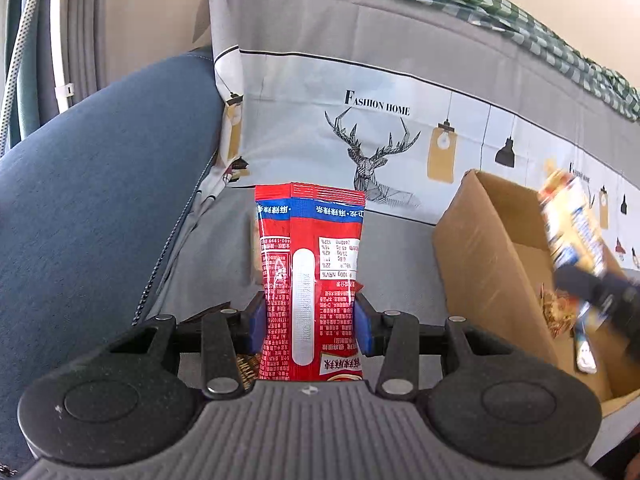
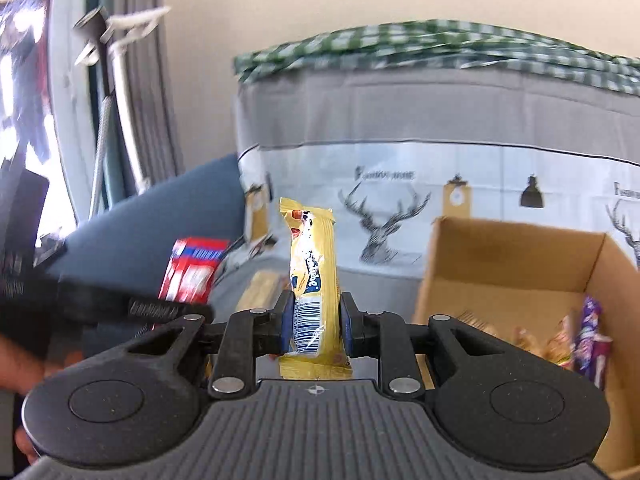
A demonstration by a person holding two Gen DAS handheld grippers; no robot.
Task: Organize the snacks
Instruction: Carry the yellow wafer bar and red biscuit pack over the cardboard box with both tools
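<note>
Left claw [image 1: 310, 320] pinching a red snack packet [image 1: 310, 264]; right claw [image 2: 312, 322] pinching a yellow snack bar [image 2: 312, 276].

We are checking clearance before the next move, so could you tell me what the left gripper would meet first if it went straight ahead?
Probably the sofa backrest cover with its deer print, though depth is unclear; the left gripper, shut on the red packet, points there.

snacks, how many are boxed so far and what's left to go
Done: a few packets already lie in the cardboard box, including a purple one. In hand: the left tongs clamp a red packet, and the right tongs clamp a yellow bar; neither is over the box yet. Left: another yellow packet on the sofa below.
</note>
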